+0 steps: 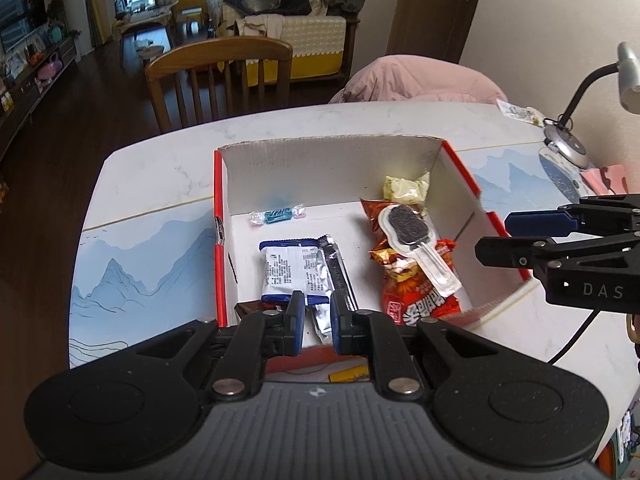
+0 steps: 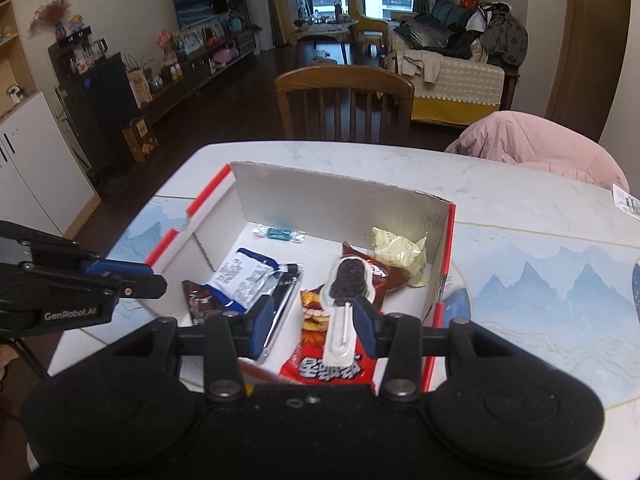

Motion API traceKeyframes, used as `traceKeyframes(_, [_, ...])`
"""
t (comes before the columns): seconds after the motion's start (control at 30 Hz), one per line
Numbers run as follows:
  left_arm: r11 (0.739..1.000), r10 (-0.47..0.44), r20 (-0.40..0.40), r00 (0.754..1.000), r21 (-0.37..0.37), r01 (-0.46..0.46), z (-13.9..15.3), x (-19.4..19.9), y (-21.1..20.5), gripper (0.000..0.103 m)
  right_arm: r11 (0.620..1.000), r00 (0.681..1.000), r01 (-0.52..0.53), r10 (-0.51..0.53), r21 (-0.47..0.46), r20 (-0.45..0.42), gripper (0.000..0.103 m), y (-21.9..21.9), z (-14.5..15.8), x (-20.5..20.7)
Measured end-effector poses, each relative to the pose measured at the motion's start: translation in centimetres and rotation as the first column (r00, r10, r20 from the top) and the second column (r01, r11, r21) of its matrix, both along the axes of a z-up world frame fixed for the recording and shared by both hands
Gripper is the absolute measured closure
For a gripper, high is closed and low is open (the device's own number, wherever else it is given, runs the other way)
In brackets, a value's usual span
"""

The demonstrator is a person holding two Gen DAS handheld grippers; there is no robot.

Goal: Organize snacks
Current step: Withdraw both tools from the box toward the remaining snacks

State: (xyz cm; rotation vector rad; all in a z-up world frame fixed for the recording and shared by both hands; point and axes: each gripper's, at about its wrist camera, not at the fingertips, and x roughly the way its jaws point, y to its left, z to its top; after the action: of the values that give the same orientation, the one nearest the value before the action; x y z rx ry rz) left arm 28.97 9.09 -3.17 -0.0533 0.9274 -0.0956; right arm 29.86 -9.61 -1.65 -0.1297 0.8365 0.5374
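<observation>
A red and white cardboard box stands open on the table with snacks inside. In it lie a blue candy, a blue-white packet, a yellow packet, a red snack bag and, on top of that bag, a wrapped chocolate lollipop. My left gripper hovers shut and empty over the box's near left corner. My right gripper is open above the lollipop's stick, and its pads are not touching it.
A wooden chair stands at the table's far side, beside a pink jacket. A desk lamp with its cable and a small packet sit at the right. A mountain-print mat covers the table around the box.
</observation>
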Motion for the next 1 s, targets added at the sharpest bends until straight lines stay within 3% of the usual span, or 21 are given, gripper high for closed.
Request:
traceKeyframes(0.13, [1.0,-0.02,0.027,0.999,-0.002,0.02,0.8,-1.7,-0.4,0.09,1.0,1.0,-0.003,0.002,0.028,0.016,0.056,-0.2,0.7,-2.1])
traceKeyframes(0.3, [0.999,-0.046,0.047,0.998,-0.016,0.047,1.5,-3.9,-0.6,0.09,0.999,0.999,-0.017,0.015,0.042,0.051,0.026,-0.2,1.2,-4.7])
traceKeyframes(0.5, [0.998,-0.054,0.055,0.997,-0.033,0.055,1.5,-6.4,-0.4,0.088,0.998,0.998,-0.033,0.03,0.052,0.057,0.022,-0.4,1.1,-6.9])
traceKeyframes(0.7, [0.996,-0.054,0.062,0.997,-0.064,0.058,1.0,-8.6,0.0,0.072,0.998,0.999,-0.027,0.025,0.053,0.04,0.017,-0.7,0.1,-8.4])
traceKeyframes(0.87, [0.995,-0.029,0.073,0.997,-0.092,0.036,0.3,-10.0,0.6,0.035,0.998,1.0,-0.018,0.018,0.053,0.008,0.015,-1.3,-1.1,-9.1])
traceKeyframes(1.0, [0.994,-0.024,0.072,0.997,-0.104,0.032,-0.4,-11.0,0.6,0.034,0.999,1.0,-0.013,0.014,0.052,-0.016,0.014,-1.5,-2.1,-9.8])
